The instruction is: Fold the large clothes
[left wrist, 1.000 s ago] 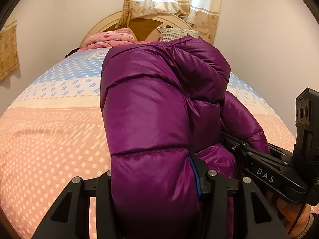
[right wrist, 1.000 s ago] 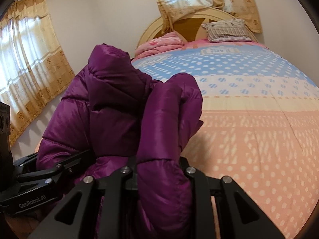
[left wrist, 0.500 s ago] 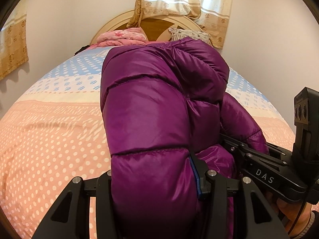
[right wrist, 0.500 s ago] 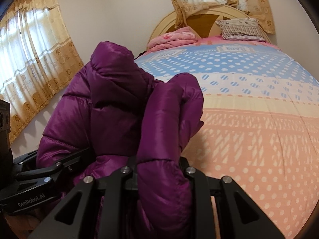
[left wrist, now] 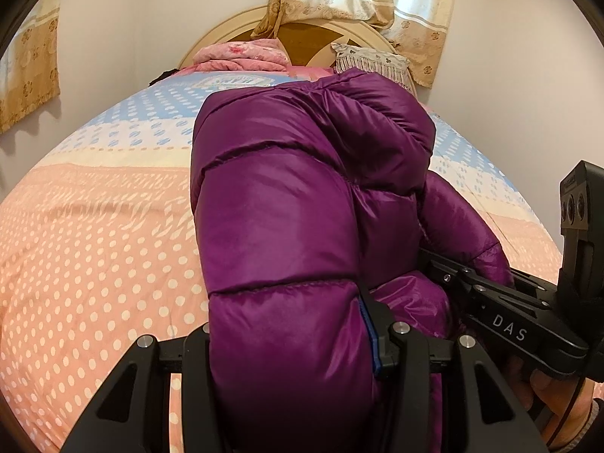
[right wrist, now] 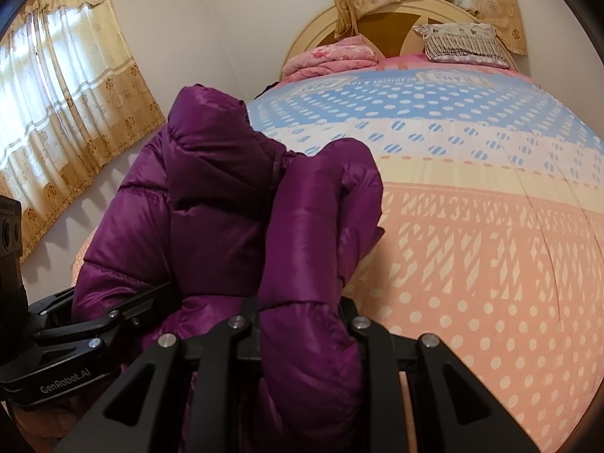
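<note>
Jacket: purple quilted puffer jacket [left wrist: 287, 226] was seen bunched and lifted above the bed, filling centre of left wrist view; in right wrist view it sat at centre-left [right wrist: 226, 204].
Left gripper: left gripper [left wrist: 287, 343] was clamped on a thick padded fold of the jacket, jaws held fairly wide by the bulk; fold bulged up and over the jaws at lower centre. Also caught at lower left of right wrist view [right wrist: 113, 317], fingers buried in the purple fabric.
Right gripper: right gripper [right wrist: 302, 324] was clenched on a narrower puffed fold at lower centre, fabric squeezed between the jaws. Also visible at right edge of left wrist view [left wrist: 445, 268], tips pushed into the jacket.
Hand: a hand [left wrist: 543, 389] was seen under the right gripper's body, lower right of frame.
Bed: bedspread [right wrist: 490, 249] with pink dotted lower part, cream band and blue dotted far part was spread flat below the jacket.
Far end: pink folded blanket [right wrist: 332, 56] and fringed pillow [right wrist: 464, 41] were placed against the round headboard [right wrist: 381, 30], upper frame.
Curtains: beige patterned curtain [right wrist: 68, 105] was hung at upper left of right wrist view.
</note>
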